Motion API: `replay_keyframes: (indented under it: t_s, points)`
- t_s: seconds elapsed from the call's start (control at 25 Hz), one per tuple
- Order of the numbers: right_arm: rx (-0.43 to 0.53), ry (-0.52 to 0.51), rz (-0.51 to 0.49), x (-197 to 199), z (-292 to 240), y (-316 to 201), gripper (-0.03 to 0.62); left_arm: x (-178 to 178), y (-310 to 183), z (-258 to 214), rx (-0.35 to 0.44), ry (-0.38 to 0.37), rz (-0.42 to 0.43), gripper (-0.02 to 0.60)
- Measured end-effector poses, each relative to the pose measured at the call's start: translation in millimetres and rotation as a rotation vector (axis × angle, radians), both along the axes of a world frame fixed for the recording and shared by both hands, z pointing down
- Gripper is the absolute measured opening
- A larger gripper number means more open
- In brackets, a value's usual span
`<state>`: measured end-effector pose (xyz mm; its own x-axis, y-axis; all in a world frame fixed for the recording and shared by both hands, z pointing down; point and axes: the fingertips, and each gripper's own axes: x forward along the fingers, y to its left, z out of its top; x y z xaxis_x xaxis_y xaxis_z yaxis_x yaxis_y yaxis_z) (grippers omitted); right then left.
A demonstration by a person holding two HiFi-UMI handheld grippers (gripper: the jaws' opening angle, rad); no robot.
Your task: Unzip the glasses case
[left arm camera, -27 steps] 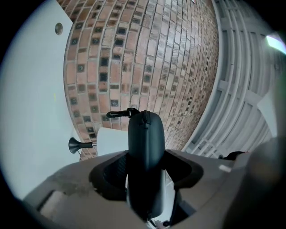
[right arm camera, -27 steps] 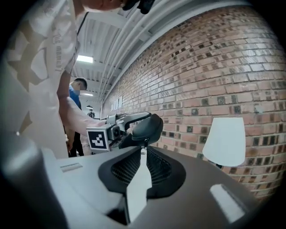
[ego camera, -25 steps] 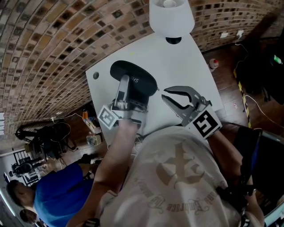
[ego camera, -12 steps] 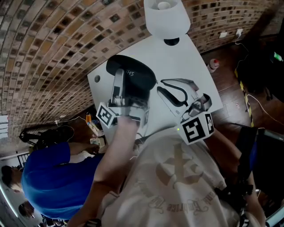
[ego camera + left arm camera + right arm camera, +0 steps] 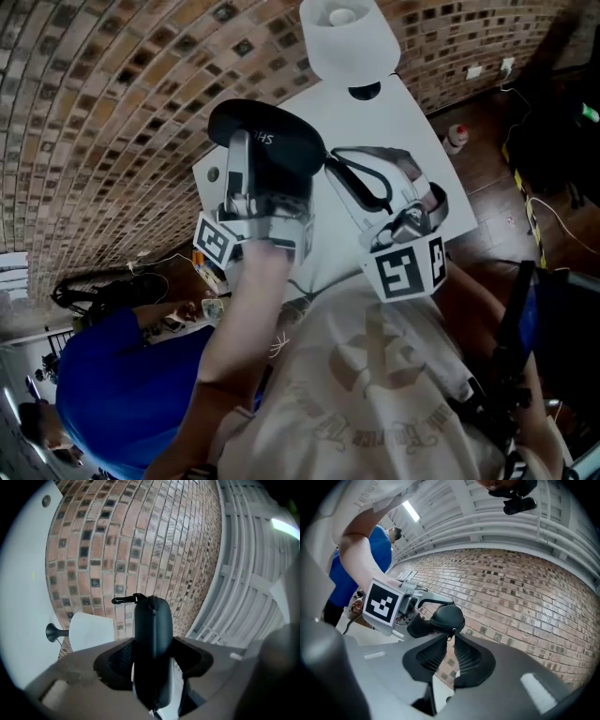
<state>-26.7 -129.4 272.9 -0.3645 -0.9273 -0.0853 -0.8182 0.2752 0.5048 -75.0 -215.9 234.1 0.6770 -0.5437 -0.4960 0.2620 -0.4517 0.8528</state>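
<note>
Quick update on the unzip job: in the last second the person has lifted the black glasses case (image 5: 270,139) up off the white desk (image 5: 417,122) and pulled it a bit left. It now hangs in the air above the desk's far-left part, near the white lamp (image 5: 349,37).

The left tool (image 5: 153,644) is clamped around the case's body, holding it edge-on with the zip seam running right down the middle of the left gripper view.

The bigger change is the right tool (image 5: 451,641). A second ago it sat well to the right of the case, and now it has swung in to the case's right end. Its jaws stand a little apart, with brick wall visible through the gap. The zipper pull (image 5: 451,634) dangles right at the tips, though it doesn't look pinched yet.

So the setup looks basically done: case braced and pull lined up, zip apparently still fully shut. The next move is probably to close on that little tab and drag it along the seam. It's a small target, so it could easily slip out of the jaws.
</note>
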Motion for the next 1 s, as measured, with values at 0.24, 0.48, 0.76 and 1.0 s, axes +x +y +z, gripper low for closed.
replay_keyframes:
  t_s: [0.24,0.48,0.76,1.0]
  points:
    - [0.005,0.017,-0.005,-0.8,1.9,0.6,0.017,-4.7,-4.6,4.2,0.001,-0.006,-0.004,0.264]
    - [-0.047,0.033,-0.064,-6.4,8.7,1.1,0.011,-12.3,-6.0,12.0,0.007,-0.017,0.006,0.265]
    - [-0.092,0.108,-0.18,-21.6,19.0,10.8,0.009,-24.9,1.6,24.4,0.028,-0.001,0.038,0.278]
    - [-0.112,0.136,-0.221,-31.0,21.1,15.3,0.009,-30.9,7.0,24.5,0.06,-0.005,0.035,0.321]
